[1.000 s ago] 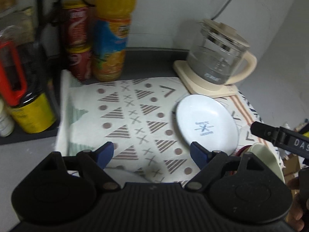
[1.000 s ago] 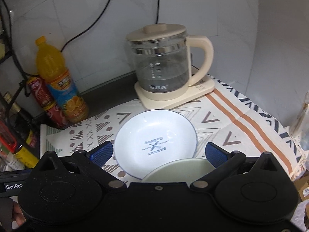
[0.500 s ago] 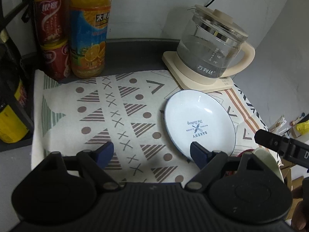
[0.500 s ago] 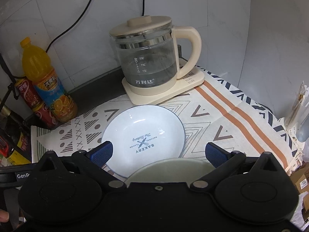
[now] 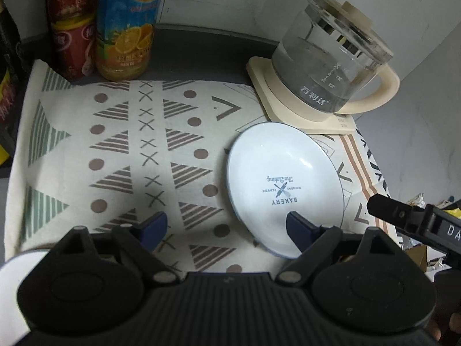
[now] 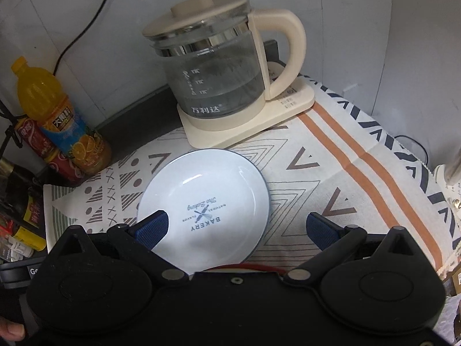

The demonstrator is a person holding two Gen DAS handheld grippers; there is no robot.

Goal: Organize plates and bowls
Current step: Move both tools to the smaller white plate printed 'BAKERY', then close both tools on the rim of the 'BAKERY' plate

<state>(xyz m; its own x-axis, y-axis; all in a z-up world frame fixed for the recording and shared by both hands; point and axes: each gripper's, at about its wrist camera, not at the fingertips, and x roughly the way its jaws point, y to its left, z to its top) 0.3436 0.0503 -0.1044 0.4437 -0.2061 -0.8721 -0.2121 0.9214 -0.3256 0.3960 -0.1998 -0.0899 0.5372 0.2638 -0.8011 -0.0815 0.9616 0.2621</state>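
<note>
We held two sets of tongs over the table, and the white plate (image 6: 206, 207) lay flat on the patterned cloth (image 5: 121, 150), just in front of the glass kettle (image 6: 213, 72). The left tongs (image 5: 223, 227) were opening wide and had nothing between their blue tips. The right tongs (image 6: 237, 226) also stood wide open and held nothing, with one blue tip over the near edge of the plate. We think we were at the reaching step, getting ready to pick up the plate. Next, one set of tongs would need to come down to the plate's rim and close on it, which is tricky because the plate is thin and lies flat. The kettle sat very near the far side of the plate, so we had to take care not to bump it. An orange juice bottle (image 5: 126, 26) and red cans (image 5: 72, 31) stood at the far left, well away from the plate.
</note>
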